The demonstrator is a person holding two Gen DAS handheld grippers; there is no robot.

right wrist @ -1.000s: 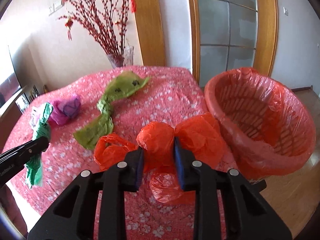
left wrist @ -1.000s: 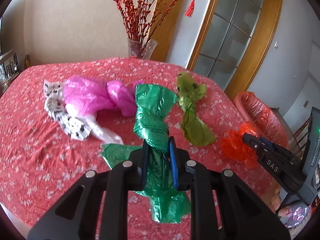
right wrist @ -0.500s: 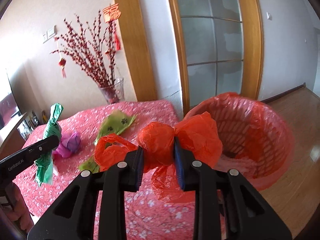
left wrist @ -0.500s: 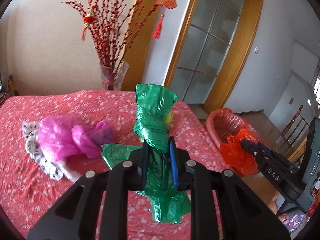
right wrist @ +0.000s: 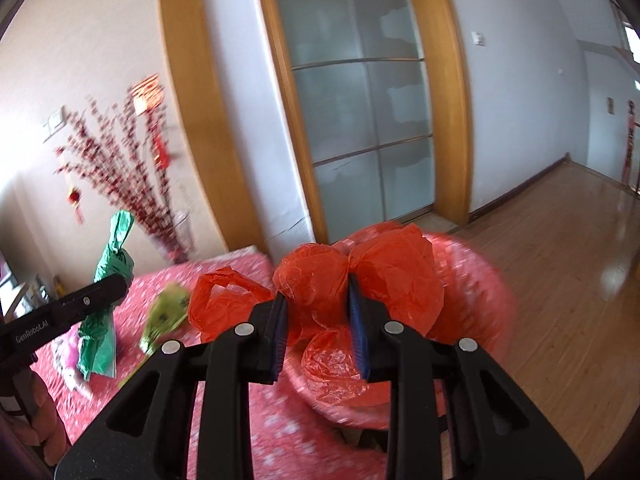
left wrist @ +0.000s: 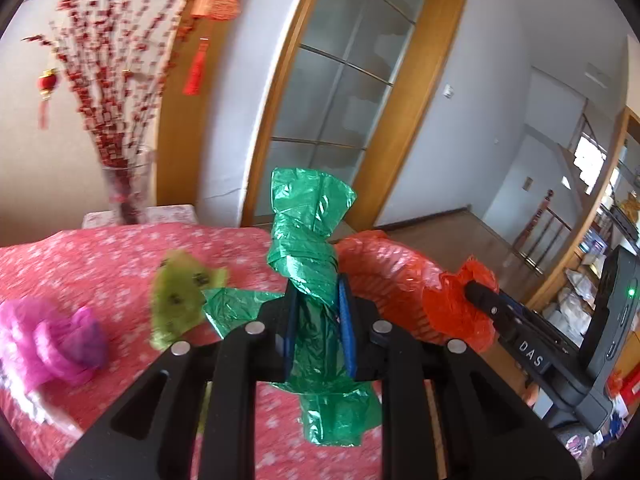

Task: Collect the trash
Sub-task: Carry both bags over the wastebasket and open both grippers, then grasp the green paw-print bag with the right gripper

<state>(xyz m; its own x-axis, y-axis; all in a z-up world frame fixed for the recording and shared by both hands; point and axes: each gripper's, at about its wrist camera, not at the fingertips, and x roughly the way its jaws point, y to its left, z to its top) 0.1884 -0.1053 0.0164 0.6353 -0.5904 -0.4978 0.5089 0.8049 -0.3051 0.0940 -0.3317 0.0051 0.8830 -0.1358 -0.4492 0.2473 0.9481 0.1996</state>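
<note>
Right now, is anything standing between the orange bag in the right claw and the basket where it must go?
Nothing visible. The orange bag, shut in the right claw, hangs just before the red-lined basket, whose mouth is open and unblocked.

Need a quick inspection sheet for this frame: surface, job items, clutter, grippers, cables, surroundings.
Surface: table under a red floral cloth.
Job's things: green bag and orange bag lifted off the table; olive bag and pink bag lie on the cloth; lined basket sits past the table edge.
Clutter: a white patterned scrap at the left edge, blurred.
Grippers: left gripper shut on the green bag; right gripper shut on the orange bag, in front of the basket.
Cables: nothing seen.
Surroundings: vase of red branches, frosted glass door, wooden floor.
</note>
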